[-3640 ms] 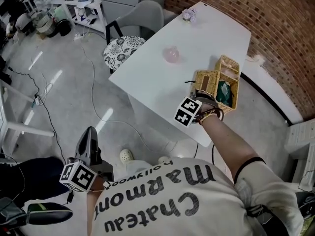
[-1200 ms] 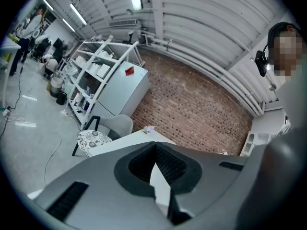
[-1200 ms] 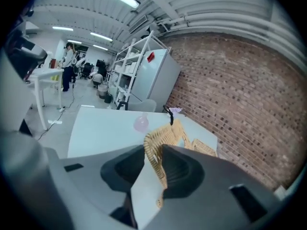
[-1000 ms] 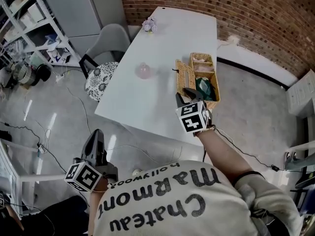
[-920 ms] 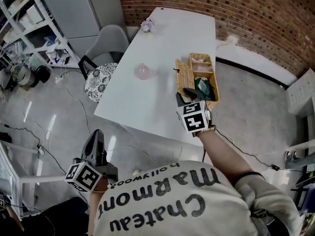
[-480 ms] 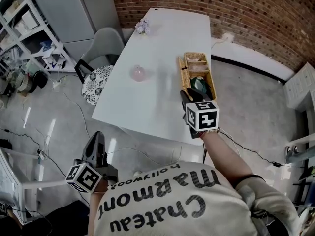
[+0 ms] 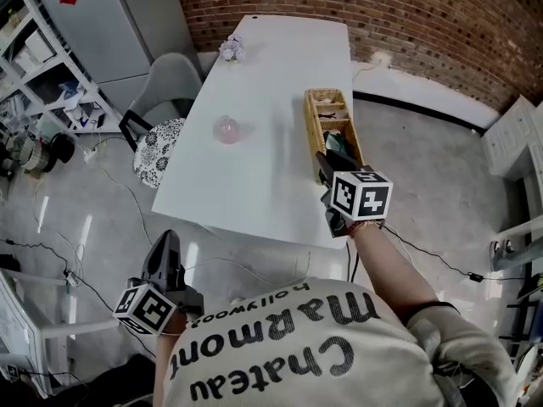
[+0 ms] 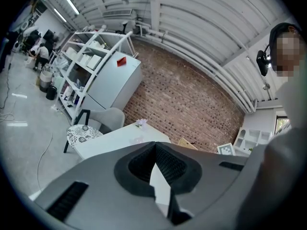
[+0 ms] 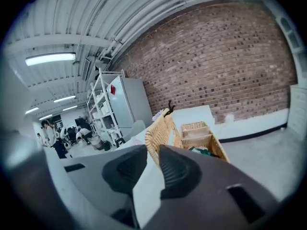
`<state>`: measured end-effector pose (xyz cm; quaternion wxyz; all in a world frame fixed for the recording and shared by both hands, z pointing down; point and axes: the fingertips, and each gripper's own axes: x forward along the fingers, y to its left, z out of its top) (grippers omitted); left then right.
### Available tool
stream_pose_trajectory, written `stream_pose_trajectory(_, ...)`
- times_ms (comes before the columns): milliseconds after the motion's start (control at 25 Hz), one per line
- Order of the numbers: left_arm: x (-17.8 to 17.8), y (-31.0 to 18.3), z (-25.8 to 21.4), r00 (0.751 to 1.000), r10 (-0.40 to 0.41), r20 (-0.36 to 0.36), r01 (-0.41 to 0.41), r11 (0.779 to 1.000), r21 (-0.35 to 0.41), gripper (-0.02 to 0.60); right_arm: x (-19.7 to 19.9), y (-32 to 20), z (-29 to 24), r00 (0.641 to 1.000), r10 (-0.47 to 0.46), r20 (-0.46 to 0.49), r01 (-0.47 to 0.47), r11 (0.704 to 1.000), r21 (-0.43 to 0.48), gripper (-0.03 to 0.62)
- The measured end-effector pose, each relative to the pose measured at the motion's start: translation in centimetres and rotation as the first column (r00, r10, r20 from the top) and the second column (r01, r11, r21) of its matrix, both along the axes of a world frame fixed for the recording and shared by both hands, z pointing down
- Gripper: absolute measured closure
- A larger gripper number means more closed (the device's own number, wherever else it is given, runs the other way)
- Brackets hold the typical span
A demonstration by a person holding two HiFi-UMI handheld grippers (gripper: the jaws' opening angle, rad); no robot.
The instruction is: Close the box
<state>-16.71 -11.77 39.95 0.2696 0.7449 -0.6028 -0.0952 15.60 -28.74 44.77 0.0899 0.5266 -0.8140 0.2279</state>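
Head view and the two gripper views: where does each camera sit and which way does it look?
Head view: on the person's head, looking steeply down at the table and wicker box; shows shirt, right arm, left gripper, right gripper.
Left gripper view: on the left gripper, low beside the person, looking across at the table; its shut jaws show.
Right gripper view: on the right gripper, looking along the box; its jaws, just closing, pinch the upright lid.
Shared: all show table, box, brick wall.

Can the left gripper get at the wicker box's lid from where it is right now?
Probably not as it stands: the left gripper hangs low at the person's side, off the table, and the lid stands upright towards the table's opposite edge. Nothing blocks the way.
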Motion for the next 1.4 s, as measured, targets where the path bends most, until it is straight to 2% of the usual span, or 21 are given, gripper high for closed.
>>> stream_pose_trajectory(480, -0.1, -0.1, 0.1, 1.000, 0.001, 0.003, -0.001, 1.000, -0.004, 0.581, 2.4, -0.2, 0.1, 0.985, 0.071, 0.158, -0.064, 0.997, -0.050, 0.516)
stream_pose_trajectory(840, 0.2, -0.3, 0.1, 1.000, 0.009, 0.000, -0.009, 1.000, 0.002, 0.581, 5.7, -0.4, 0.9, 0.960, 0.166, 0.226, -0.146, 0.984, -0.104, 0.538)
stream_pose_trajectory(1400, 0.3, -0.3, 0.3, 1.000, -0.005, -0.001, 0.005, 1.000, -0.018, 0.581, 7.8, -0.8, 2.7, 0.934, 0.244, 0.260, -0.207, 0.965, -0.161, 0.546)
